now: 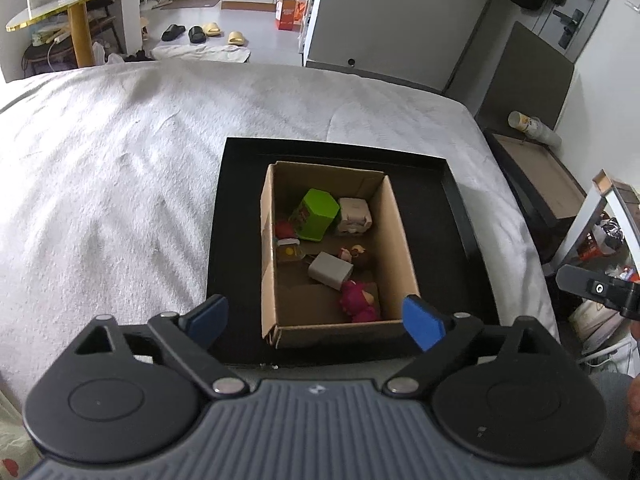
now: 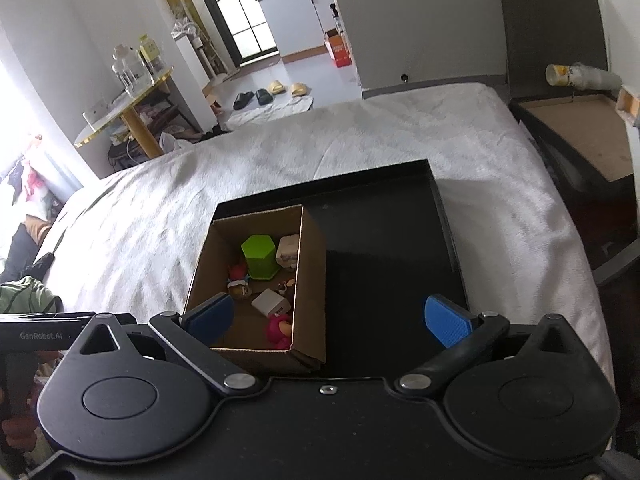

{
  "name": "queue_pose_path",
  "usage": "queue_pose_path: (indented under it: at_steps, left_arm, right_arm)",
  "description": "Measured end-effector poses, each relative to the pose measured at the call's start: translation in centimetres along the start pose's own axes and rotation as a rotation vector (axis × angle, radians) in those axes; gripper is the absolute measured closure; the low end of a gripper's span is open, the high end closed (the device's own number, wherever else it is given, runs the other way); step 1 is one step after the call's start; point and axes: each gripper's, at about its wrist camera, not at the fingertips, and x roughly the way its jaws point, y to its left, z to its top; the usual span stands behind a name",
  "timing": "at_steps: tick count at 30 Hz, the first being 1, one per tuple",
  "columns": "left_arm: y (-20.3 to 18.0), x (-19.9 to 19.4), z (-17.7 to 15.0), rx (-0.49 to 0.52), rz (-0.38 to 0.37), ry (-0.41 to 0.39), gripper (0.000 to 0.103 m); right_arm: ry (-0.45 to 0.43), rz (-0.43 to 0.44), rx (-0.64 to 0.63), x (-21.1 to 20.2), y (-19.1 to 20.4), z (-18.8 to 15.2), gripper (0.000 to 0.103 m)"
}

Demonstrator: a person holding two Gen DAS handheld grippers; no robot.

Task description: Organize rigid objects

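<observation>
An open cardboard box (image 1: 394,236) (image 2: 310,280) stands on a black tray (image 1: 460,240) (image 2: 384,248) on the bed. Inside lie a green hexagonal container (image 1: 316,214) (image 2: 260,254), a white cube toy (image 1: 354,216) (image 2: 288,252), a grey-white block (image 1: 330,270) (image 2: 270,302), a pink plush figure (image 1: 358,302) (image 2: 278,328), a small jar (image 1: 289,250) and small figurines (image 1: 354,254). My left gripper (image 1: 316,322) is open and empty, above the box's near edge. My right gripper (image 2: 330,320) is open and empty, above the box's near right corner.
The white blanket (image 1: 120,184) (image 2: 160,208) covers the bed around the tray. A dark bedside stand (image 1: 536,176) (image 2: 580,140) with a tipped cup (image 1: 528,122) (image 2: 576,74) is to the right. Slippers (image 1: 208,32) lie on the floor beyond; a round table (image 1: 72,0) stands far left.
</observation>
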Motion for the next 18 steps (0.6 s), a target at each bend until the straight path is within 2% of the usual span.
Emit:
queue_pose_path:
  at_steps: [4,13,18]
  left_arm:
    - [-0.4,-1.4,-0.5,0.001,-0.003,-0.022,0.001]
    - [-0.6,-4.7,-1.5,-0.012,-0.016,-0.076,0.0]
    - [-0.7,-6.7,-2.0,-0.017,-0.05,-0.115,0.0]
  right_arm:
    - [-0.027,-0.008,0.006,-1.5,0.0,-0.4,0.0]
    - [-0.081,-0.003,0.016,-4.3,0.5,-1.7,0.0]
    - [-0.096,-0.022,0.009,-5.7,1.0,-2.1,0.0]
